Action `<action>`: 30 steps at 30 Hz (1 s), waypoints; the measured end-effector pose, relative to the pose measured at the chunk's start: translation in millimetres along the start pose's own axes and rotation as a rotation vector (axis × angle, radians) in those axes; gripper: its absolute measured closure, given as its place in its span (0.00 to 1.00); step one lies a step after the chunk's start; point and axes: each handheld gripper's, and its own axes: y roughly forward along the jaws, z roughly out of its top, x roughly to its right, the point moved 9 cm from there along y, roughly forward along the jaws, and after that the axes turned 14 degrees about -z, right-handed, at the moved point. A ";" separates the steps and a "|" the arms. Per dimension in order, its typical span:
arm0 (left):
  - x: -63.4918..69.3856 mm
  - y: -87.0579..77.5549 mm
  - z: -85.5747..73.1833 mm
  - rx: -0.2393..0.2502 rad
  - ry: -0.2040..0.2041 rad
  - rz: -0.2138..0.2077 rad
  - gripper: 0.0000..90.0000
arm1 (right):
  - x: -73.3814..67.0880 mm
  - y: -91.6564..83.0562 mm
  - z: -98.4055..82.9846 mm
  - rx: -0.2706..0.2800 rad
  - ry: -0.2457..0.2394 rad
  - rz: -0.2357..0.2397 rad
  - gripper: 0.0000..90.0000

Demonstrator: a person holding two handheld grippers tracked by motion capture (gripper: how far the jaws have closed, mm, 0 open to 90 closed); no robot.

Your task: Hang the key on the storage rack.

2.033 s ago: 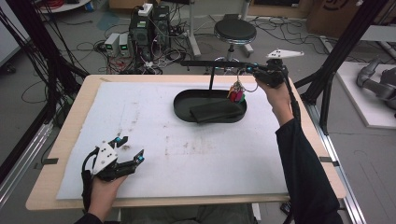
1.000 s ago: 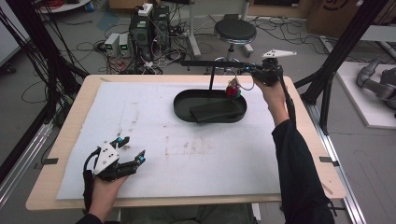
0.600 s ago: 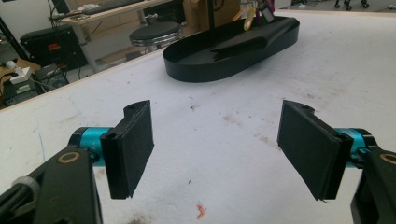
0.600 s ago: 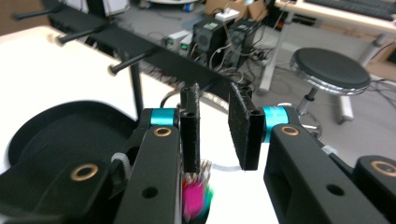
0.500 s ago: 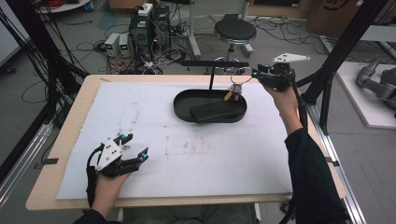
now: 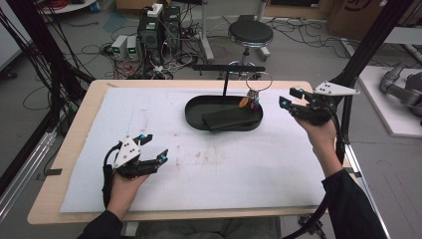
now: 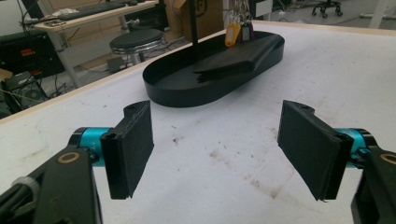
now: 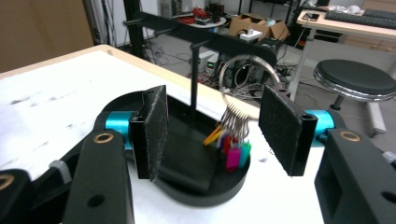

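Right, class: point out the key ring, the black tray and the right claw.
key ring [image 8: 247, 86], right gripper view, on the metal hoop
black tray [image 6: 195, 113], high view, on its left rim
right claw [image 6: 288, 98], high view, midway between its fingertips

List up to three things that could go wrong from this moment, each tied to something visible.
1. The key ring hangs from the stand's bar; the right gripper, its jaws just opened and empty, might brush it and swing it off.
2. The dangling tags may snag its fingers.
3. A knock could tip the tray.
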 end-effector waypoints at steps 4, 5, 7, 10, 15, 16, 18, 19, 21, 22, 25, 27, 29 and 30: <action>-0.8 4.6 3.9 0.001 0.001 -0.004 0.30 | 1.1 -15.7 -17.9 0.005 0.030 0.002 0.43; -0.9 5.3 4.6 0.000 0.003 -0.005 0.30 | 1.3 -18.5 -22.4 0.006 0.034 0.001 0.42; -0.8 6.1 6.3 0.001 0.006 -0.006 0.30 | 0.5 -24.2 -32.3 -0.004 0.040 0.001 0.40; -0.8 5.8 8.0 0.002 0.009 -0.005 0.30 | -1.3 -31.4 -46.9 -0.006 0.054 -0.003 0.37; -4.1 0.6 9.4 0.008 0.006 0.019 0.30 | -7.3 -38.9 -75.4 0.000 0.090 -0.019 0.36; -5.3 -1.4 9.5 0.011 0.004 0.029 0.30 | -8.8 -39.5 -82.3 -0.002 0.090 -0.018 0.38; -8.7 -5.8 10.0 0.019 -0.002 0.047 0.30 | -10.1 -39.8 -95.5 -0.009 0.095 -0.021 0.38; -9.4 -7.1 10.1 0.024 -0.009 0.048 0.30 | -10.6 -39.1 -100.7 -0.022 0.097 -0.016 0.37; -13.0 -11.7 8.6 0.017 -0.018 0.056 0.30 | -10.0 -38.4 -108.5 -0.042 0.102 -0.024 0.36; -13.9 -12.8 8.2 0.018 -0.022 0.062 0.30 | -9.9 -38.6 -112.1 -0.047 0.110 -0.029 0.35; -16.1 -16.5 6.3 0.014 -0.028 0.069 0.30 | -8.8 -38.8 -118.0 -0.052 0.113 -0.036 0.34; -17.5 -18.2 5.0 0.013 -0.036 0.073 0.30 | -7.8 -38.4 -121.5 -0.064 0.119 -0.042 0.33; -19.1 -19.6 2.8 0.008 -0.043 0.075 0.29 | -6.7 -37.7 -124.2 -0.069 0.117 -0.049 0.32; -19.6 -19.8 1.8 0.008 -0.050 0.076 0.28 | -6.0 -36.9 -125.0 -0.072 0.120 -0.054 0.31</action>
